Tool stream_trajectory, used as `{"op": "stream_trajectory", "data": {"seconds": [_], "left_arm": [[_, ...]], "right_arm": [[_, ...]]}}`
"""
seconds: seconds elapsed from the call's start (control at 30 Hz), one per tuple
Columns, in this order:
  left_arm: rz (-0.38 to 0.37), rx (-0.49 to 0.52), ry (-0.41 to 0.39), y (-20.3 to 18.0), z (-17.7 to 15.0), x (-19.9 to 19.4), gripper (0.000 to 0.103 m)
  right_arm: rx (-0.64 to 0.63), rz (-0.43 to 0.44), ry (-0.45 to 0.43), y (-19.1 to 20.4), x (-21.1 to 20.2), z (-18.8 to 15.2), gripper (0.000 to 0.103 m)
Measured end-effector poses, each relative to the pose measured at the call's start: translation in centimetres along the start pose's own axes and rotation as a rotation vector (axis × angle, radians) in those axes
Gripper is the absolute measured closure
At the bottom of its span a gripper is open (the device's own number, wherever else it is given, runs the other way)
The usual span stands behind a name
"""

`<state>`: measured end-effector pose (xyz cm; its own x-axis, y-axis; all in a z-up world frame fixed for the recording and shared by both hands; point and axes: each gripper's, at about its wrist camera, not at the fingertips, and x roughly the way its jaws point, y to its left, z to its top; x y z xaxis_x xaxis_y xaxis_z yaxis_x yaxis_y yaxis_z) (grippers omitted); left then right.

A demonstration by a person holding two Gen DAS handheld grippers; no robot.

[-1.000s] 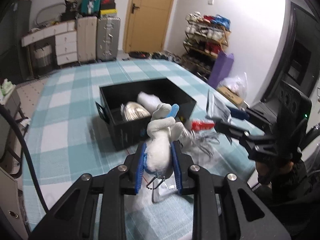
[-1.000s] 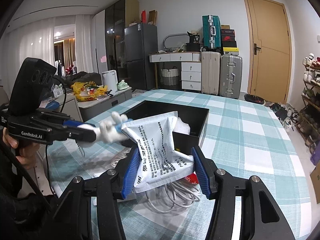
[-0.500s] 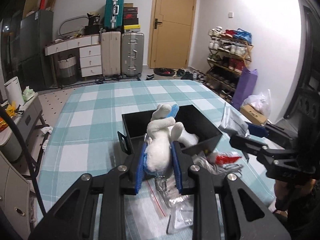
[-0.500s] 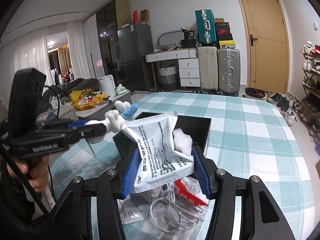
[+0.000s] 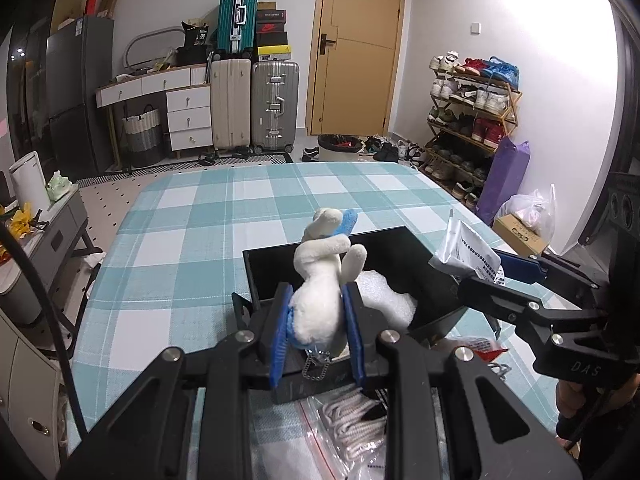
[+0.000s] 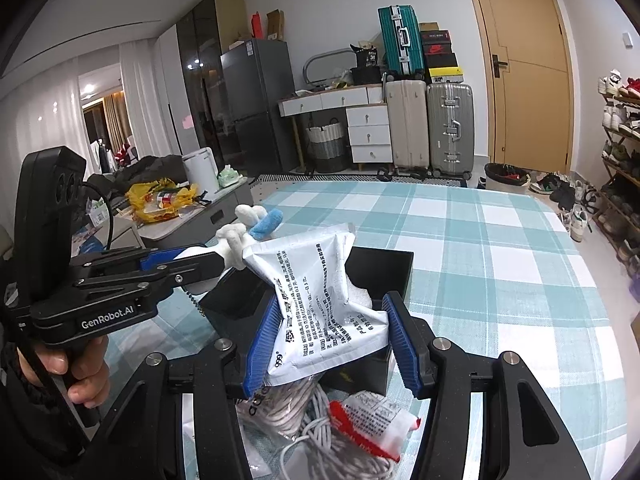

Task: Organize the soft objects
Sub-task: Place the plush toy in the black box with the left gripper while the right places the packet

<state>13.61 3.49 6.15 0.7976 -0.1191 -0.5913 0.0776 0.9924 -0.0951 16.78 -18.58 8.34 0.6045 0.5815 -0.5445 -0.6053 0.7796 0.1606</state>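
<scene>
My left gripper (image 5: pixel 317 322) is shut on a white plush toy (image 5: pixel 322 276) with a blue ear and a bead chain, held above the near edge of a black box (image 5: pixel 394 246). White soft padding (image 5: pixel 386 302) lies inside the box. My right gripper (image 6: pixel 330 338) is shut on a white printed pouch (image 6: pixel 320 292) and holds it over the box (image 6: pixel 384 264). The left gripper with the plush toy (image 6: pixel 248 228) also shows at the left of the right wrist view, and the pouch (image 5: pixel 466 254) at the right of the left wrist view.
The box stands on a teal checked table (image 5: pixel 192 248). In front of it lie a bag of white rope (image 6: pixel 316 436), a red-topped packet (image 6: pixel 372 420) and a clear zip bag (image 5: pixel 320 440). Suitcases, a door and a shoe rack stand far behind.
Both grippers have risen and moved toward the box with their loads. The plush toy is now over the box's near edge, and the pouch is higher over the box.
</scene>
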Motion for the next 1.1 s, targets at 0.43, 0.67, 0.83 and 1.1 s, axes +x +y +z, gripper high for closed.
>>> {"op": "stream_trajectory", "data": {"seconds": [0.43,0.67,0.83,1.1], "left_arm": [[0.006,0.01,0.043,-0.5,0.1,2.9,0.079],[0.009,0.01,0.055,-0.4,0.1,3.6,0.079],[0.009,0.016,0.076,-0.5,-0.1,4.6,0.079],[0.004,0.021,0.091,-0.6,-0.3,5.1,0.077]], "right_arm": [[0.002,-0.034,0.03,-0.8,2.2,0.3,0.05],[0.002,-0.033,0.044,-1.0,3.2,0.4,0.05],[0.002,-0.039,0.051,-1.1,3.9,0.4,0.05],[-0.013,-0.049,0.054,-1.0,5.0,0.2,0.04]]}}
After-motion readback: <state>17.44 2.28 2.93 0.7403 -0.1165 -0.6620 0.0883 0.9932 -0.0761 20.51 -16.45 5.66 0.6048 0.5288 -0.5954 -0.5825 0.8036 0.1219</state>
